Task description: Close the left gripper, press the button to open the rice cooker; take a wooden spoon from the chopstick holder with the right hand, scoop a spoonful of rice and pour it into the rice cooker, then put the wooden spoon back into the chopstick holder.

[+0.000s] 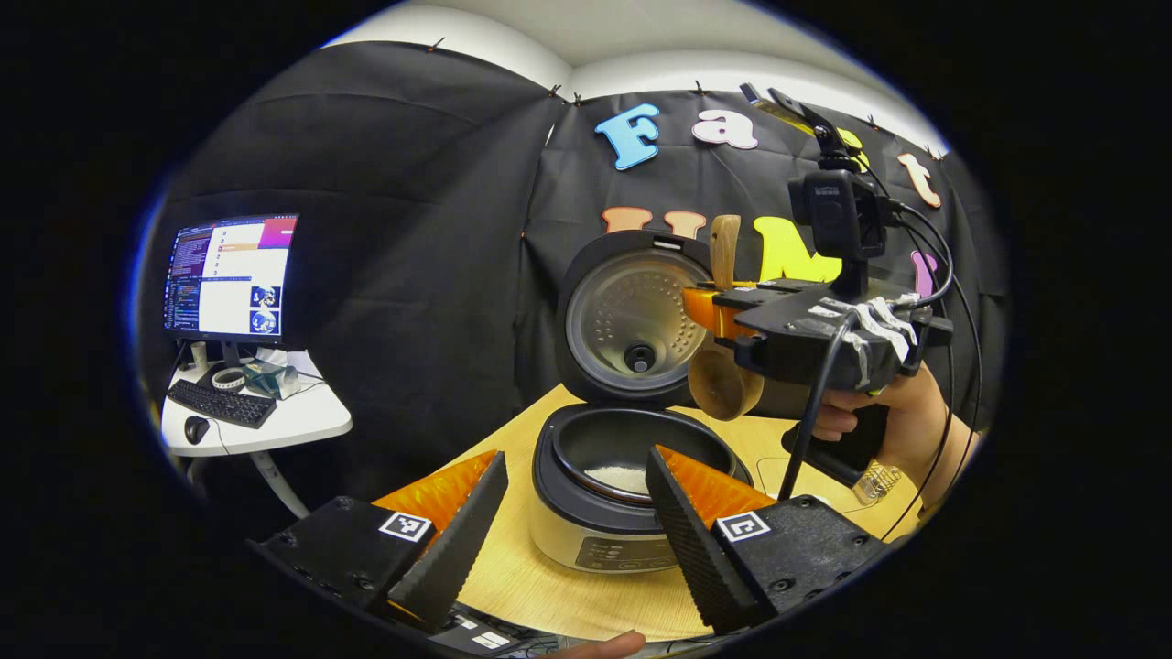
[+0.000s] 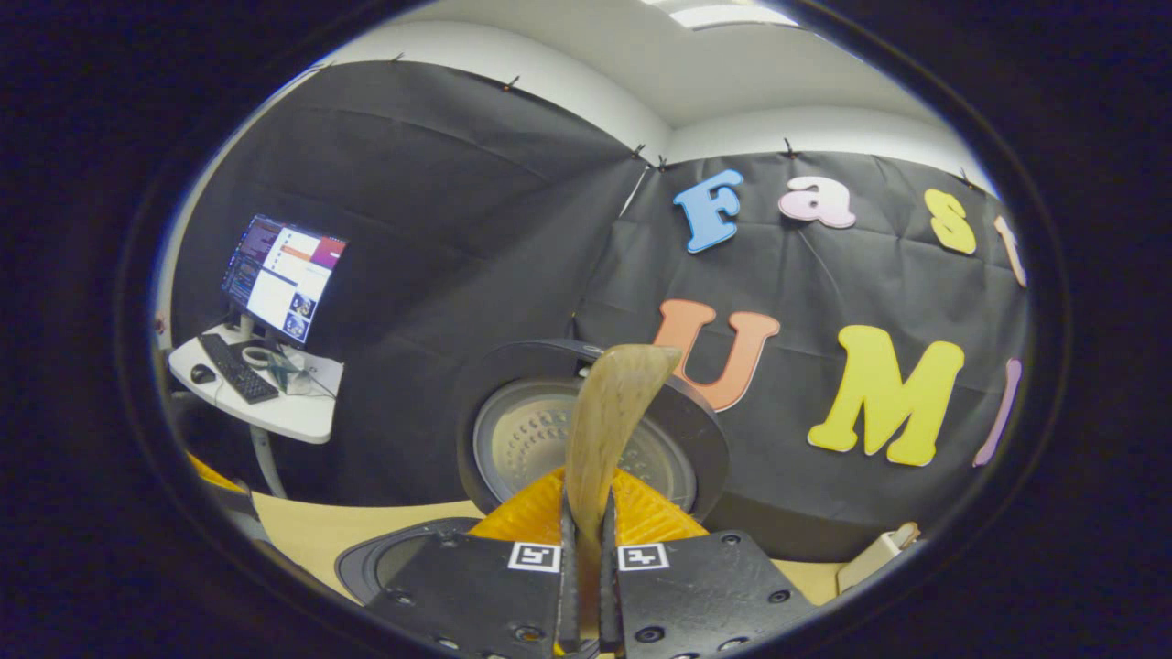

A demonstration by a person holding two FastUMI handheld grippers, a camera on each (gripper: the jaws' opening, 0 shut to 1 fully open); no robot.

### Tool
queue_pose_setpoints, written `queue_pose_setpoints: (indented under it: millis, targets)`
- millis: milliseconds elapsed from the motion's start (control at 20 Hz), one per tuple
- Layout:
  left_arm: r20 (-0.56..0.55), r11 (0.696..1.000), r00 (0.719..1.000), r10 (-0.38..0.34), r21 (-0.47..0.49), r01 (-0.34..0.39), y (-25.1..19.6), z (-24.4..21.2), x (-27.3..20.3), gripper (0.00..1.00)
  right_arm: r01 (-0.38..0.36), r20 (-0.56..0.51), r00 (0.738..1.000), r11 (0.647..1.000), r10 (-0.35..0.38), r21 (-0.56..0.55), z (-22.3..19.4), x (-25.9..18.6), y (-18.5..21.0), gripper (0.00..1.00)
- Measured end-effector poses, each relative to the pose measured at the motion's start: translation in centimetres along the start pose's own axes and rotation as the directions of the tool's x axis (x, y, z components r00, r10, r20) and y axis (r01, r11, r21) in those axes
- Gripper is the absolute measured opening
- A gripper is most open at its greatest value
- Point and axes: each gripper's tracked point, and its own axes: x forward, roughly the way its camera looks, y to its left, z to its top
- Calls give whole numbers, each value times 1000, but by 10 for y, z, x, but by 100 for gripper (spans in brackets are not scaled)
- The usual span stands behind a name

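Rice cooker sits on the worktop w/ its lid swung up and some white rice in the pot. Your left tool is released, fingers spread wide apart, pointing at the cooker from the near side. Your right tool is clenched on the wooden spoon; in the left gripper view that spoon hangs above the open pot, just in front of the lid, bowl end down. Monitor and keyboard sit on a side table, well apart.
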Motion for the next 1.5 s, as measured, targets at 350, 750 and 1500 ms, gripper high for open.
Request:
queue_pose_setpoints:
  millis: [350, 750, 1500]
  targets:
    - [9, 1000, 1000, -15, 10, 15, -14, 1, -1, 97, 49, 1, 999, 999, -49, 8, -3, -11, -33, 9]
    - [-9, 999, 1000, -17, 29, 17, -29, -6, 5, 97, 174, -24, 985, 984, -173, 38, -23, -38, -115, 9]
    - [18, 979, 982, -186, 89, 184, -116, -6, -8, 97, 440, -194, 888, 894, -418, 89, -120, -119, -290, 10]
